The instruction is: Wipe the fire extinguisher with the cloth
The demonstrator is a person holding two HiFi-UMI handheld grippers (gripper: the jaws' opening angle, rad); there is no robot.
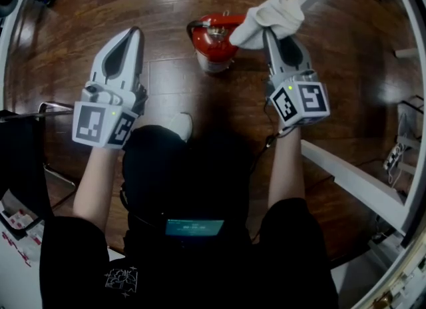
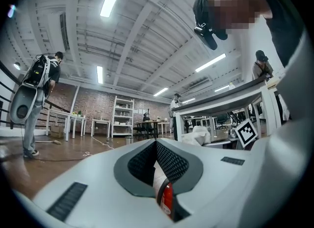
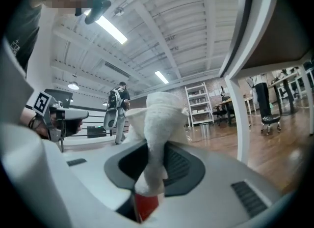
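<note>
Fire extinguisher (image 1: 214, 46): red, upright on the wood floor (image 1: 166, 8), seen from above. Stands ahead of the person's knees, between the 2 grippers and nearer the right one.

Cloth (image 1: 271, 13): white and bunched. Rises past the right gripper's tip and droops left over the upper right edge of the fire extinguisher in the head view. Contact between the 2 not determinable.

Right gripper (image 1: 271, 36): jaws pinched on the cloth. Points forward, marker cube (image 1: 301, 103) facing the head camera. In the right gripper view, cloth (image 3: 158, 124) clamped between both pads (image 3: 177, 168) and standing up out of them. Red patch of the fire extinguisher (image 3: 146, 206) visible below, through the jaw gap.

Left gripper (image 1: 137, 32): jaws pressed together at the tips, nothing held. Hovers left of the fire extinguisher, apart from it. Same left gripper (image 2: 156, 143) in its own view: pads meeting at the far end, a sliver of the fire extinguisher (image 2: 167, 200) visible through the narrow slot beneath.

Surroundings: white shoe (image 1: 181, 125) on the floor below the fire extinguisher in the head view. White bar (image 1: 353, 181) angled across the floor at right.
</note>
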